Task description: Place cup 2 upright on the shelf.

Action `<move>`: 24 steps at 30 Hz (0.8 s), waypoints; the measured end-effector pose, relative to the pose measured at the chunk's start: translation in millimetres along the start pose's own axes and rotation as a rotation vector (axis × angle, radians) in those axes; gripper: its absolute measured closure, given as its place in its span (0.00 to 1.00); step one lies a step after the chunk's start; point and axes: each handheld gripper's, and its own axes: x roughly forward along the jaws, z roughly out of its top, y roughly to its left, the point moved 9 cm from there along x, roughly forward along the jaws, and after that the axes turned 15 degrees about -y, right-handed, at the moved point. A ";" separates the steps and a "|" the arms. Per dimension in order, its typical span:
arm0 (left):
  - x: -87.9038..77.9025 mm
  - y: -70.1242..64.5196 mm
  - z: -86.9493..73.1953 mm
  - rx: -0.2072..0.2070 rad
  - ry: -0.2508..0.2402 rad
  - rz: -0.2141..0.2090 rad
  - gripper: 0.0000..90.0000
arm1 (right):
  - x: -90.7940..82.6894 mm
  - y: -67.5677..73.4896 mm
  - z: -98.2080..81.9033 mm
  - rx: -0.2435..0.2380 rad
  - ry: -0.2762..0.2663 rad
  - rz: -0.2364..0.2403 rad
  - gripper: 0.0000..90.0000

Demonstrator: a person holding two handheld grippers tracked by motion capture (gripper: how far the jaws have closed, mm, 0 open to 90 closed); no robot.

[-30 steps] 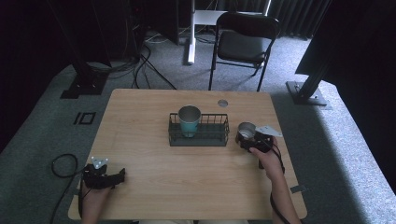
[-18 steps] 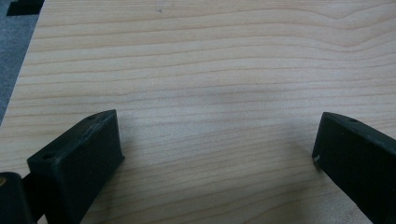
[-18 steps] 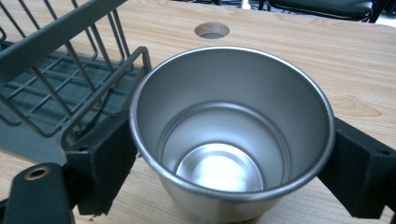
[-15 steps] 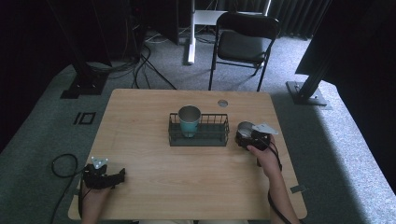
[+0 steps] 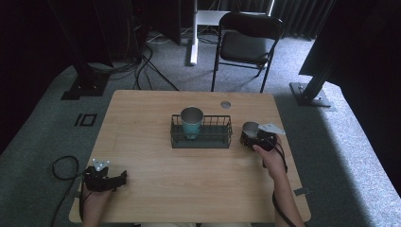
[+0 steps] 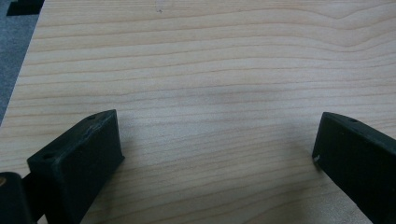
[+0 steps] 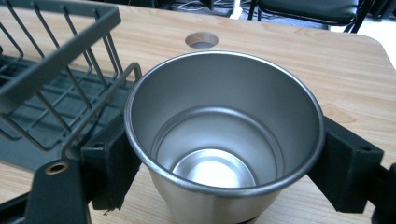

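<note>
A steel cup stands upright just off the right end of a dark wire basket, and my right gripper is shut on it. In the right gripper view the black jaws press both sides of the empty cup, with the basket close on the left. A teal cup with a steel rim stands inside the basket, left of its middle. My left gripper rests open near the table's front left corner. Its jaws stand wide apart over bare wood.
The wooden table has a round cable hole behind the basket, also seen beyond the steel cup. A black folding chair stands past the far edge. A cable loops on the floor at front left.
My right gripper has edged slightly away from the person and toward the basket with the steel cup in it. The left gripper has stayed put.
</note>
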 end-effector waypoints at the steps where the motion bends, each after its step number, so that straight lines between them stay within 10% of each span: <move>1: 0.0 0.0 0.0 0.000 0.000 0.000 0.02 | -1.2 0.1 1.5 -0.001 0.001 0.006 0.20; 24: 0.0 0.0 0.0 0.000 0.000 0.000 0.02 | -21.3 3.0 52.0 -0.016 -0.051 0.021 0.20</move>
